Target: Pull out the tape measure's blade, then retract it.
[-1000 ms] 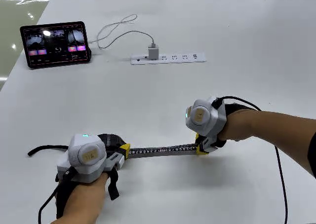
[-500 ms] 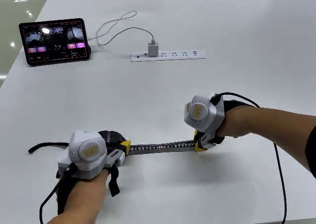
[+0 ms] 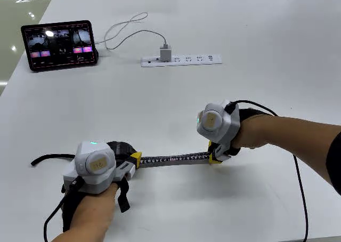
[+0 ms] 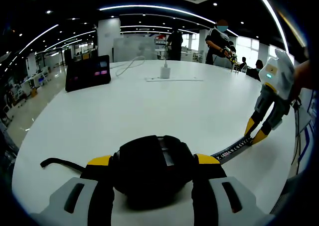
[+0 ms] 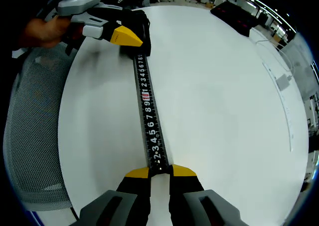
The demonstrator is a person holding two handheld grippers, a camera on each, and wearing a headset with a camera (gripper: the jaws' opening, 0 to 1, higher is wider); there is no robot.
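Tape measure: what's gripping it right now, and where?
The left tongs clamp the black case across its sides. The right tongs pinch the blade at its free end, drawn out across the table.

White workbench, glossy floor; dark ceiling, curved light strips, mesh chair

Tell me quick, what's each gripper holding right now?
Left gripper: shut on the tape measure case.
Right gripper: shut on the tip of the blade.
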